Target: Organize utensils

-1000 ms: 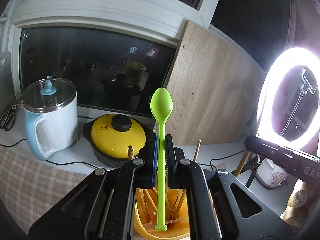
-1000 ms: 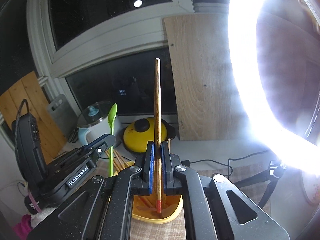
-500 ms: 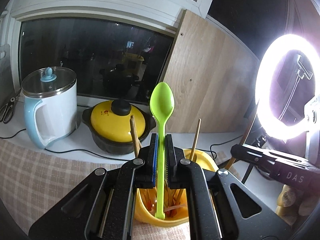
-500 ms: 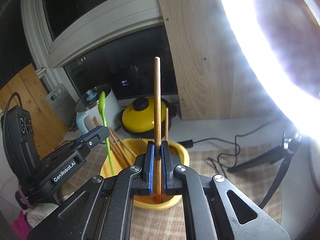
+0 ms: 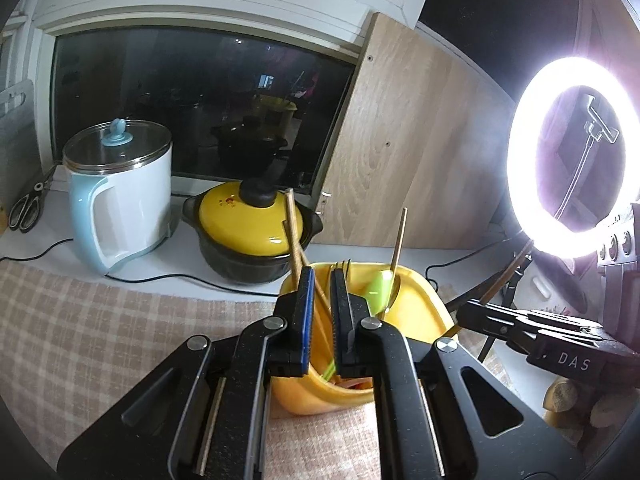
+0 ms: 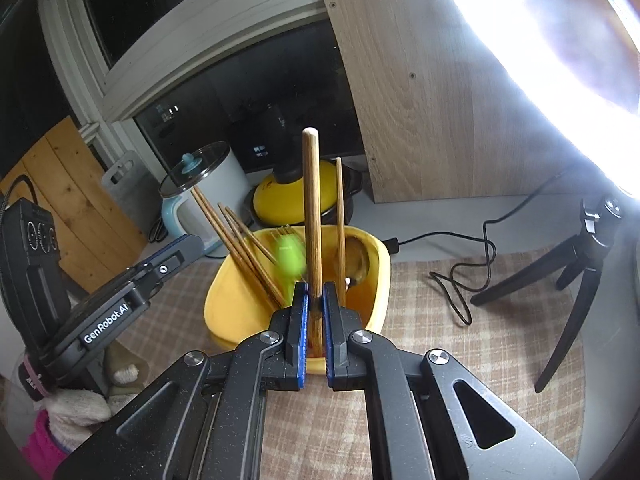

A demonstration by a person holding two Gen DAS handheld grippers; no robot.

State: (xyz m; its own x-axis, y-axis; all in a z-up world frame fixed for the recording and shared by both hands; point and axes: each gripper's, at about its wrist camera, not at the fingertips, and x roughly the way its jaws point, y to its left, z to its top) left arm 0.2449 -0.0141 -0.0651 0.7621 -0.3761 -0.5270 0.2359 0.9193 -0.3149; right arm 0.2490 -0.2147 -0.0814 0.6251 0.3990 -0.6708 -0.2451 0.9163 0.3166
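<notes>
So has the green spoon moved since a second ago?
Yes. The green spoon has left the left tongs and dropped down into the yellow holder, now leaning right, below the fixed wooden board behind.

The left gripper (image 5: pixel 320 280) is held slightly parted above the yellow holder (image 5: pixel 420 300), while the right gripper (image 6: pixel 315 300) is clamped on a chopstick (image 6: pixel 311 208).

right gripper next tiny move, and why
Probably open the jaws a little. The right gripper grips the wooden chopstick upright with its lower end already inside the yellow holder. The green spoon lies in there too, clear of the open left gripper.
</notes>
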